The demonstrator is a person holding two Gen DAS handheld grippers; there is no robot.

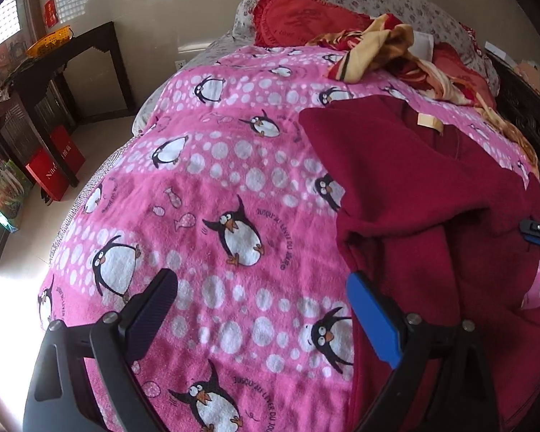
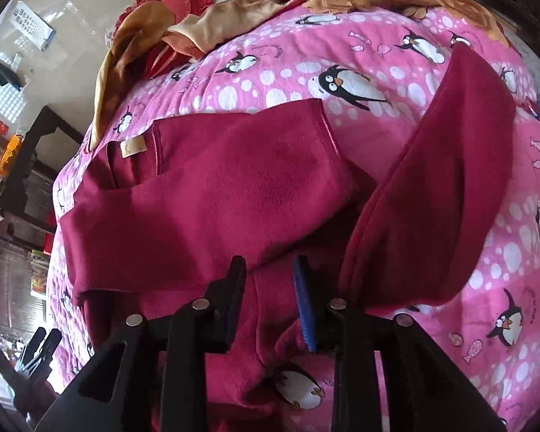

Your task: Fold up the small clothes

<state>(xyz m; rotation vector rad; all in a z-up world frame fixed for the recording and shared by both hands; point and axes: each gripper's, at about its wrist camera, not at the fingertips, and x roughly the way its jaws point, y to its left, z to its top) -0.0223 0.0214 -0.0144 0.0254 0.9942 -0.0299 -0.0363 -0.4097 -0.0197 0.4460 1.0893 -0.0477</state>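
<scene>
A dark red fleece garment (image 1: pixel 432 187) (image 2: pixel 216 194) lies on a pink penguin blanket (image 1: pixel 234 180) (image 2: pixel 378 54), with a cream neck label (image 1: pixel 428 121) (image 2: pixel 133 148) showing. One sleeve (image 2: pixel 450 165) lies out to the right. My left gripper (image 1: pixel 261 282) stands wide open over the blanket with nothing between its fingers; its blue finger (image 1: pixel 370 316) is at the garment's left edge. My right gripper (image 2: pixel 270 270) hovers over the garment's lower part, its jaws a little apart and open, with only the fabric below showing in the gap. The left wrist view catches the right gripper (image 1: pixel 538 232) at the garment's right side.
Tan and red cloths (image 1: pixel 378 46) and a red frilled pillow (image 1: pixel 295 18) lie at the head of the bed. Left of the bed are a dark wooden table (image 1: pixel 72 54) with an orange basket (image 1: pixel 50 39) and red boxes (image 1: pixel 54 169) on the floor. A dark bed frame (image 1: pixel 522 108) runs along the right.
</scene>
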